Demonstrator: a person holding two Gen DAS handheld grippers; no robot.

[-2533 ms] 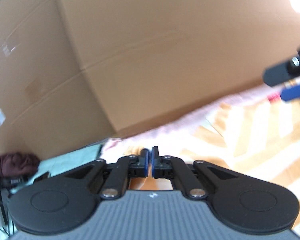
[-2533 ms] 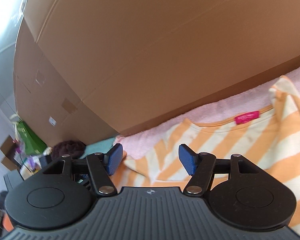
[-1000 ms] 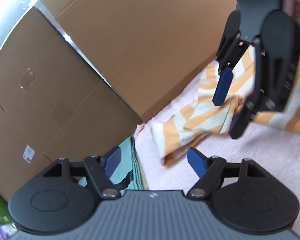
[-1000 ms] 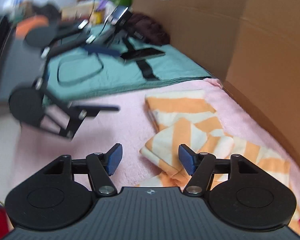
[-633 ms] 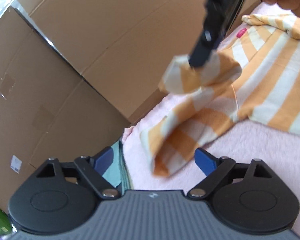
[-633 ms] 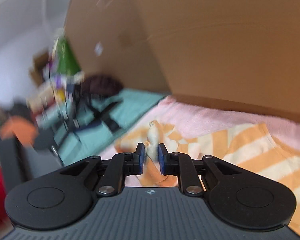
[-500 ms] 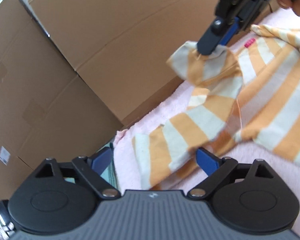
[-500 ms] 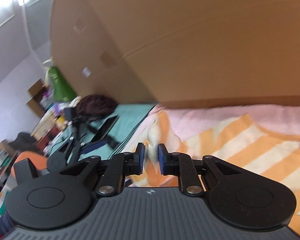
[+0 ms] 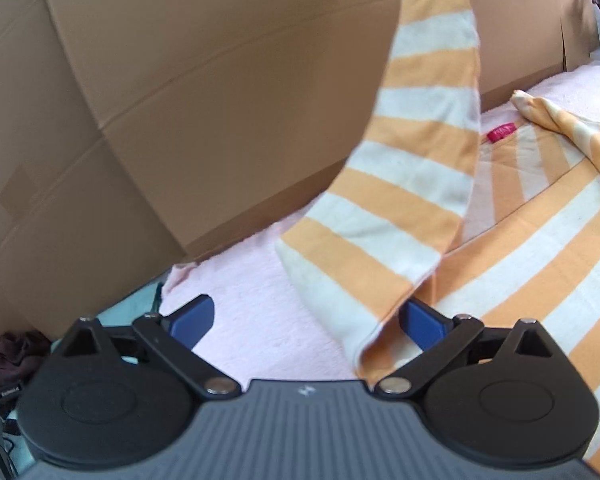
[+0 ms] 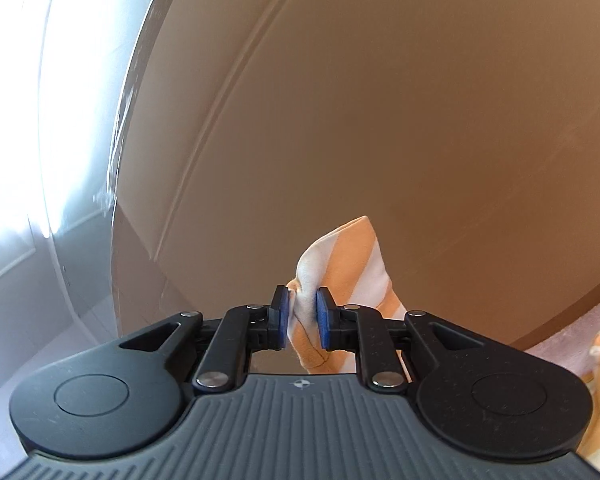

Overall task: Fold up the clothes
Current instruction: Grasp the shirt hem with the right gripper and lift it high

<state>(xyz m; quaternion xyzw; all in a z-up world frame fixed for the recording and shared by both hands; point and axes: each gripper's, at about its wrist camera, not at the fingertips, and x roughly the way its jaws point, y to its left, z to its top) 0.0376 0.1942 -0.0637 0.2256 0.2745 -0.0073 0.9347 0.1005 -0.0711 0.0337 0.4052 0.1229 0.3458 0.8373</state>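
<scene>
Home: blanket (image 9: 260, 320), cardboard boxes (image 9: 220, 100).

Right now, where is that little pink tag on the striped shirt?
In the left wrist view, the pink tag sits upper right at the striped shirt collar, right of the lifted sleeve.

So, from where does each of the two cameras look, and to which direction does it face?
Left wrist: sits on the left gripper, angled down at the striped shirt on the pink blanket, cardboard boxes behind; its own blue pads show wide apart and opening, the lifted sleeve hanging loose between them.
Right wrist: sits on the right gripper, facing about level at the cardboard; its pads pinch a bunch of sleeve.
Shared: the same striped sleeve, the cardboard and the blanket. No hand shows.
</scene>
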